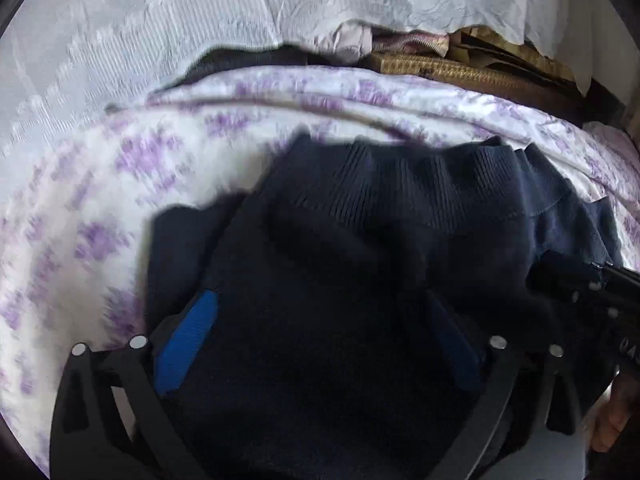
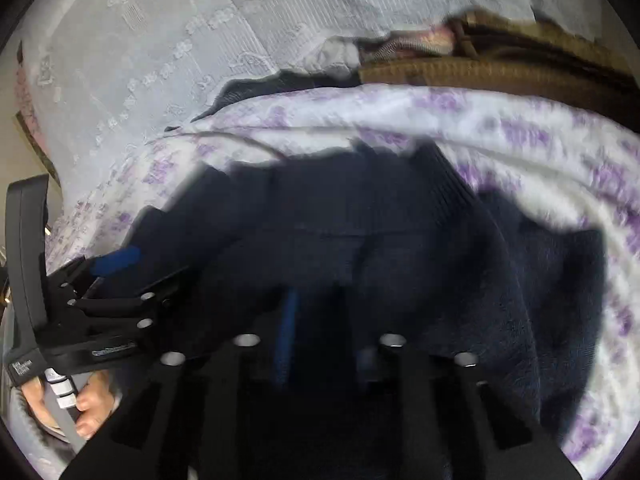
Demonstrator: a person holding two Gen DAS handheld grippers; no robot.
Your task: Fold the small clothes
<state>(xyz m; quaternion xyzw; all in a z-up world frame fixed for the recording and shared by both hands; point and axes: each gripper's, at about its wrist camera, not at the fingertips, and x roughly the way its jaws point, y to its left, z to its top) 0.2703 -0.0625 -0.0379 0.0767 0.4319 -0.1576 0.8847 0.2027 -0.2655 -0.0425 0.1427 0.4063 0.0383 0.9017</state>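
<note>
**Navy knit bunched on the floral bedspread, one pair of jaws wide, the other closed**

Blue-padded fingers (image 1: 186,344) of the left gripper (image 1: 320,344) stand spread as wide as they go over a dark navy sweater (image 1: 380,240), one pad to either side of the heaped knit and neither pressing on it. That garment lies bunched on a white bedspread with purple flowers (image 1: 120,184), its ribbed band (image 1: 420,184) turned toward the far side.

From the right wrist view, the right gripper (image 2: 326,340) has its jaws nearly closed, low over the same dark fabric; blur and shadow hide whether any cloth is pinched between them. A hand (image 2: 86,404) grips the left tool's handle at the lower left of that view.

Beyond the bedspread hangs a pale lace curtain (image 1: 160,48), with a woven brown basket (image 1: 460,68) beside it.
</note>
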